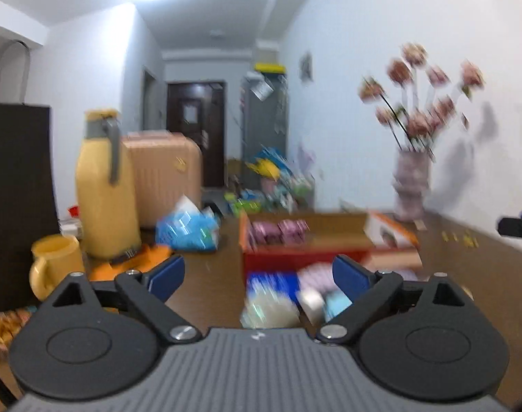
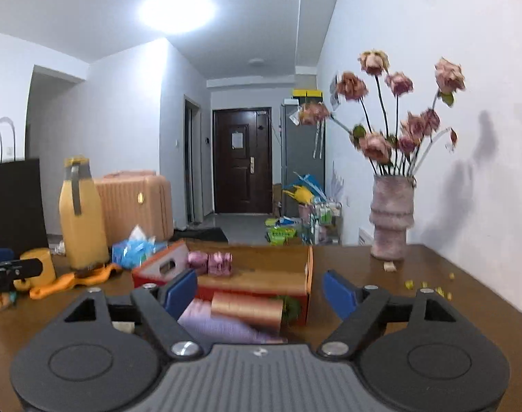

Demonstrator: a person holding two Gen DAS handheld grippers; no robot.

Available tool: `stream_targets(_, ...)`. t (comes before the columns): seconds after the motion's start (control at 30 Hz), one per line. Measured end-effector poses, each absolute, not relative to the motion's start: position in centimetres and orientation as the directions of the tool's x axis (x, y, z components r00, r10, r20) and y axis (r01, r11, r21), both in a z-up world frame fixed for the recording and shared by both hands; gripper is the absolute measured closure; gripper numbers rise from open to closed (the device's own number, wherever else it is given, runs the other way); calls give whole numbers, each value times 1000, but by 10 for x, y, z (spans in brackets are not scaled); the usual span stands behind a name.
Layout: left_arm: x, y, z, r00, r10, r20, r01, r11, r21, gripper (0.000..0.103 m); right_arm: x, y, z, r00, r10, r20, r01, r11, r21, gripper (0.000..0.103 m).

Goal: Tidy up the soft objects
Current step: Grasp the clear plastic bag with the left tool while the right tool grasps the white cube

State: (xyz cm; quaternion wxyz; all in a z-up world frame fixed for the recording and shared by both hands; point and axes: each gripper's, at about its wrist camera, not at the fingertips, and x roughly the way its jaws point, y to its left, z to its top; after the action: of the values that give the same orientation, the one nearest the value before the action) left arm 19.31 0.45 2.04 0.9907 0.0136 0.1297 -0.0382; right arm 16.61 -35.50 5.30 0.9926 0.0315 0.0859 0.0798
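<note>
A big brown table (image 2: 460, 295) fills the bottom of both views. A peach suitcase (image 2: 133, 202) stands behind it on the left. A tall yellow jug (image 2: 82, 219) stands on the table in front of the suitcase. A pink vase (image 2: 391, 219) with dried roses stands on the right, next to the wall.

In the middle of the table is an open red box (image 2: 261, 274). Two small pink soft packs (image 2: 211, 262) sit inside it near the back. More soft things lie in front of the box: a light purple bundle (image 2: 219, 326) and a shiny copper roll (image 2: 247, 309) on top of it. In the left view they look blurry.

A blue tissue pack (image 2: 133, 249) lies left of the box. A yellow mug (image 1: 54, 264) stands near the jug.

The left gripper (image 1: 259, 274) has its jaws wide apart, with nothing in them. The right gripper (image 2: 259, 292) is spread apart too and holds nothing. The soft things lie just past its blue fingers (image 2: 180, 292).
</note>
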Motion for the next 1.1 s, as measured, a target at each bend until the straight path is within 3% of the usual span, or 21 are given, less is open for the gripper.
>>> stream_targets(0.1, 191, -5, 10, 953, -89, -289, 113, 991, 66, 7, 158, -351, 33, 959, 208, -194, -190, 976, 106, 22)
stream_targets(0.53, 231, -13, -24, 910, -101, -402, 120, 992, 23, 6, 169, -340, 15, 917, 295, -268, -272, 955, 119, 24)
stream_targets(0.67, 257, -10, -27, 898, -83, -432, 99, 995, 16, 8, 184, -323, 11, 879, 383, -283, -351, 923, 158, 40)
stream_targets(0.8, 298, -2, -32, 875, -102, -474, 104, 994, -21, 12, 214, -294, 12, 854, 421, -305, -398, 907, 136, 47)
stream_targets(0.93, 337, 14, -42, 835, -177, -522, 130, 984, -125, 23, 246, -264, 14, 839, 418, -349, -425, 903, 61, 51)
stream_targets(1.0, 353, 23, -52, 796, -212, -567, 136, 975, -174, 42, 264, -249, 14, 832, 411, -373, -430, 902, 36, 53)
stream_targets(1.03, 358, 28, -57, 778, -235, -583, 138, 969, -206, 43, 274, -241, 13, 827, 407, -387, -433, 901, 24, 53)
stream_targets(1.1, 364, 39, -66, 756, -274, -594, 140, 955, -262, 56, 290, -228, 11, 817, 394, -421, -431, 902, 9, 54)
